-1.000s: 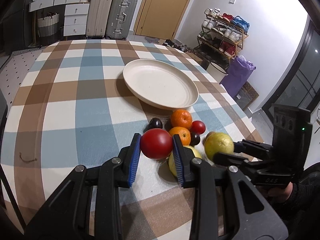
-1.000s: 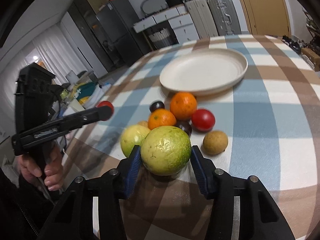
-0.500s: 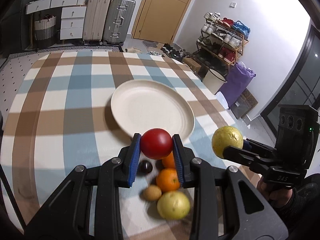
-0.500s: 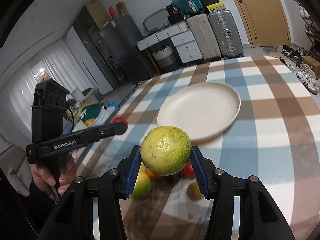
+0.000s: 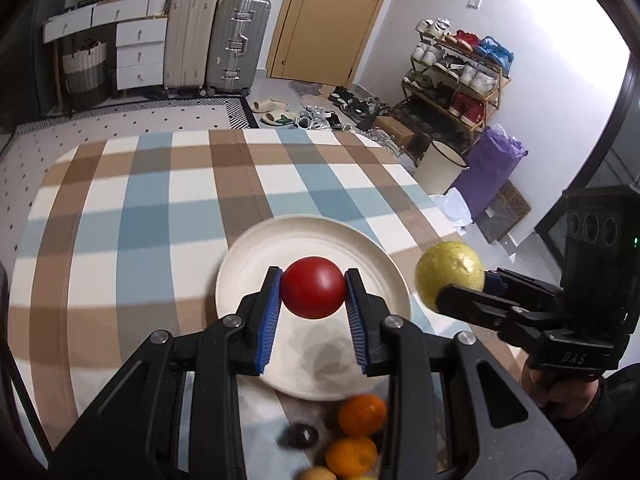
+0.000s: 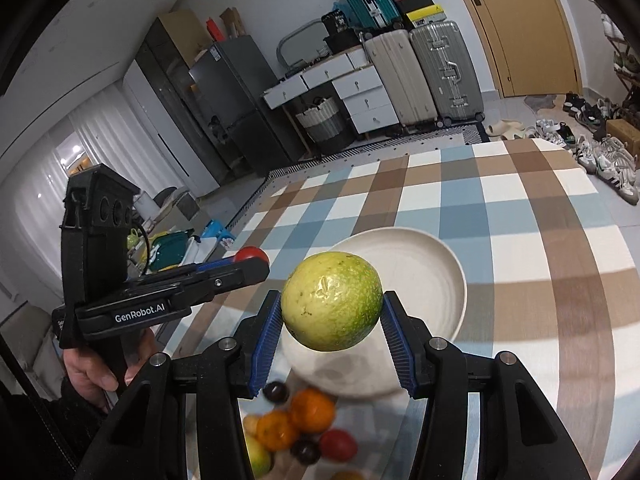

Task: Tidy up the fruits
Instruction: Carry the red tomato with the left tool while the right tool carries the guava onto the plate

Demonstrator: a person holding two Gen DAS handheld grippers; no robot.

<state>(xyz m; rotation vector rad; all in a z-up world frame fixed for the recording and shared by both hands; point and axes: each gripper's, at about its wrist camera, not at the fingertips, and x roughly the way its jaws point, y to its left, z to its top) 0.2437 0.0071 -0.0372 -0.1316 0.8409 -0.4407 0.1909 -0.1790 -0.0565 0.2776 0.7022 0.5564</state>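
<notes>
My left gripper [image 5: 313, 294] is shut on a red tomato [image 5: 313, 293] and holds it in the air above the near part of the cream plate [image 5: 256, 256]. My right gripper [image 6: 331, 308] is shut on a yellow-green guava [image 6: 331, 306], held in the air over the plate's near edge [image 6: 456, 280]. In the left wrist view the right gripper [image 5: 456, 286] holds the guava [image 5: 449, 274] just right of the plate. In the right wrist view the left gripper [image 6: 250, 262] with the tomato [image 6: 250, 254] is to the left. The plate is bare.
Several fruits lie on the checked tablecloth [image 5: 140, 200] just in front of the plate: two oranges [image 5: 360, 414], a dark plum [image 5: 302, 436], a small red fruit [image 6: 338, 444] and a green one [image 6: 256, 456]. Suitcases, drawers and a shoe rack stand beyond the table.
Both grippers have lifted their fruits off the table and carried them forward, from beside the fruit pile to above the plate. The pile now lies below and behind the fingertips.
</notes>
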